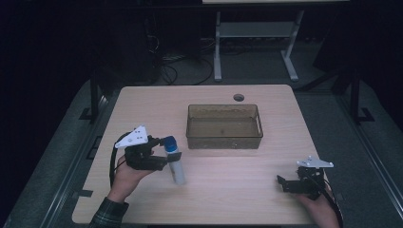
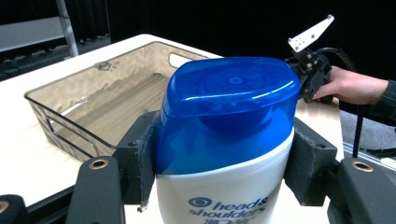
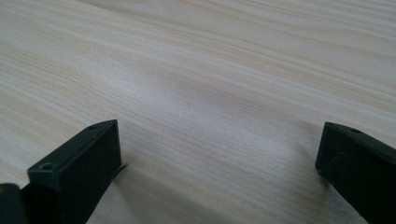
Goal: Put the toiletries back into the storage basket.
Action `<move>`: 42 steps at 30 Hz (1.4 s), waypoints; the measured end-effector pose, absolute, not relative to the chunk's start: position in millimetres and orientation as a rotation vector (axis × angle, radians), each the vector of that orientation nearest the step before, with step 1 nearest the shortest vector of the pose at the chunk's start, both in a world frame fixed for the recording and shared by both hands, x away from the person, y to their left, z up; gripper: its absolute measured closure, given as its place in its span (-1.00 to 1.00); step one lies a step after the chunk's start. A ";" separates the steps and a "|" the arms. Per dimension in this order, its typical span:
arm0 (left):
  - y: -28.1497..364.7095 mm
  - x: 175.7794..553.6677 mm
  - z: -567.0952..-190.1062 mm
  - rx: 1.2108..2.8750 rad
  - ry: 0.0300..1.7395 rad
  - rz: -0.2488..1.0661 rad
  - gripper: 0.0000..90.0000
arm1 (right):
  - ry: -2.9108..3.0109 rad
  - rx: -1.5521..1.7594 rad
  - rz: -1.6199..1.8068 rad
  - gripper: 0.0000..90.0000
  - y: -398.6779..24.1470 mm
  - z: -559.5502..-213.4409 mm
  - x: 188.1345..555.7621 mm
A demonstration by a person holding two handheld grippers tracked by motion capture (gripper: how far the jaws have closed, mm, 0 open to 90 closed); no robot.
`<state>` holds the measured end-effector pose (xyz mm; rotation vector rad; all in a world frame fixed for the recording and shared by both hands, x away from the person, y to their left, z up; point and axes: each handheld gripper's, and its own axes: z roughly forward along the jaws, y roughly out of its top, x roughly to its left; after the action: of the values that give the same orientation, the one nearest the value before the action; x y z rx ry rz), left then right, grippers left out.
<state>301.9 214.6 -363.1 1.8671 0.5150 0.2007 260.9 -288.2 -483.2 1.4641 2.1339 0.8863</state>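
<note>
On pale wood table (image 1: 228, 190), left gripper (image 1: 164, 153) clamping Head & Shoulders shampoo bottle (image 2: 224, 154) near clear bin (image 1: 224, 126); right gripper (image 1: 281, 183) spread, empty.

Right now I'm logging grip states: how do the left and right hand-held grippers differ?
The left hand-held gripper is shut on the white shampoo bottle with a blue cap, lifted and tilted; the right hand-held gripper is open, holding nothing. The left is near the clear brown plastic bin; the right sits low over the wooden table. Both are black.
</note>
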 end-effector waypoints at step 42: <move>196.1 354.6 -321.3 1.830 0.480 0.246 -0.22 | 2.134 1.463 0.889 -1.00 -288.2 -483.2 260.8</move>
<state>354.6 196.1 -321.3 1.8300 0.4800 0.2458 260.8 -288.2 -483.2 1.4630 2.1338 0.8886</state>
